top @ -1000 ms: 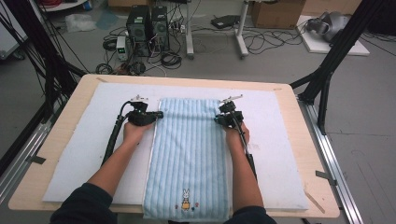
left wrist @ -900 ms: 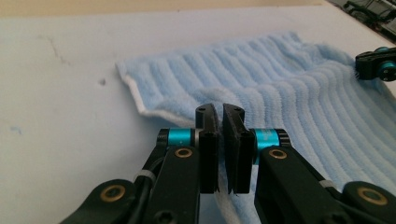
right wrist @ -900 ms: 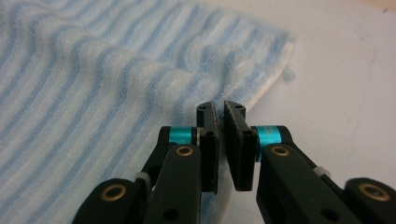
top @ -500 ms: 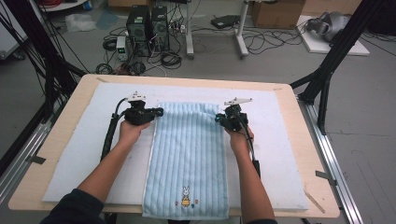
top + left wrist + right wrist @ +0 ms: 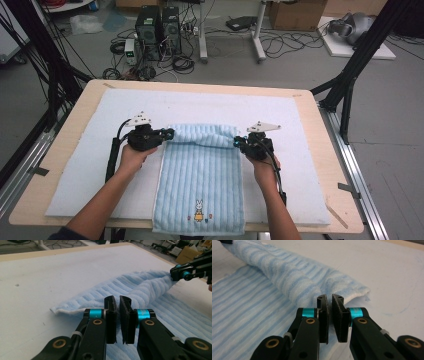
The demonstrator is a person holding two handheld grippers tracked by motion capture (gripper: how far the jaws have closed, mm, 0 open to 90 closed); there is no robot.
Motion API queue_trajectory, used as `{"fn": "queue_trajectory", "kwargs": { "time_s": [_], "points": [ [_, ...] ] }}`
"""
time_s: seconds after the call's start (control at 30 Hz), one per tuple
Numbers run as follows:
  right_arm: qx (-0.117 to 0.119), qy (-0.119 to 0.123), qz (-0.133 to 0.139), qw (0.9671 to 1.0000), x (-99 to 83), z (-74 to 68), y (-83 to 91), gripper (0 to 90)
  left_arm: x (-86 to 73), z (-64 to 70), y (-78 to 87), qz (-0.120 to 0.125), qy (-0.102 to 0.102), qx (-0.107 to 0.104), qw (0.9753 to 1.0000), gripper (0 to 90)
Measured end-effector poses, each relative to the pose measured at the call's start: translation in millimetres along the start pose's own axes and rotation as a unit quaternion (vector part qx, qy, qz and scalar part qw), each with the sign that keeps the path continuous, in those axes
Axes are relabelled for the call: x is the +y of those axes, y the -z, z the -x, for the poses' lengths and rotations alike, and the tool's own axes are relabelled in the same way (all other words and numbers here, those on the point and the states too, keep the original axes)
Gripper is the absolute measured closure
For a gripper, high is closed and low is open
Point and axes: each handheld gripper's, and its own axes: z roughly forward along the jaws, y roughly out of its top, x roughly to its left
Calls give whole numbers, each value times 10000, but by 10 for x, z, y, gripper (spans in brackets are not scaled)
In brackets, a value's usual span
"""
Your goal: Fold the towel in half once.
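- Gripping the towel (image 5: pixel 200 175) at its far end, your left gripper (image 5: pixel 167 134) has its jaws nearly together on the left corner; in the left gripper view a thin layer of cloth sits between them.
- Your right gripper (image 5: pixel 237 143) pinches the right corner the same way, jaws almost closed on the fabric.
- Between the two grippers the far edge is lifted and curled back into a soft roll.
- The rest lies flat on the white pad (image 5: pixel 85 165), the near end with its rabbit print (image 5: pixel 199 210) hanging over the table (image 5: pixel 320 107) edge.
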Motion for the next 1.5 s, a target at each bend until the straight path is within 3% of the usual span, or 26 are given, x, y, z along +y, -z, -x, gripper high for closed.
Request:
{"fn": "queue_trajectory", "kwargs": {
  "time_s": [0.37, 0.47, 0.67, 0.73, 0.8, 0.87, 0.93, 1.03, 1.33, 1.5],
  "points": [
    [191, -69, -162, 9997, -177, -89, 80, 829, -194, 70, 89, -275, -81, -75, 9996, 831],
    [329, -167, -242, 9990, -214, -104, 89, 829, -235, 76, 121, -382, -72, -72, 9992, 831],
    [352, -183, -464, 9981, -267, -125, 101, 829, -336, 142, 142, -678, 9, -88, 9977, 825],
    [397, -226, -575, 9973, -283, -124, 90, 825, -356, 158, 142, -747, -47, -24, 9972, 816],
    [382, -243, -567, 9974, -287, -121, 85, 772, -358, 152, 151, -675, 13, 98, 9977, 775],
    [363, -371, -413, 9978, -278, -104, 104, 650, -336, 118, 167, -471, 176, 312, 9982, 608],
    [315, -471, -179, 9982, -259, -75, 133, 583, -314, 59, 197, -314, 340, 469, 9978, 497],
    [206, -579, -13, 9981, -236, -35, 165, 511, -273, -25, 203, -346, 481, 502, 9970, 414],
    [-51, -667, 21, 9978, -198, 3, 123, 407, -122, -182, 55, -228, 584, 515, 9967, 403],
    [-82, -784, 63, 9969, -185, 37, 97, 366, -31, -282, -119, -518, 624, 521, 9953, 388]
  ]
}}
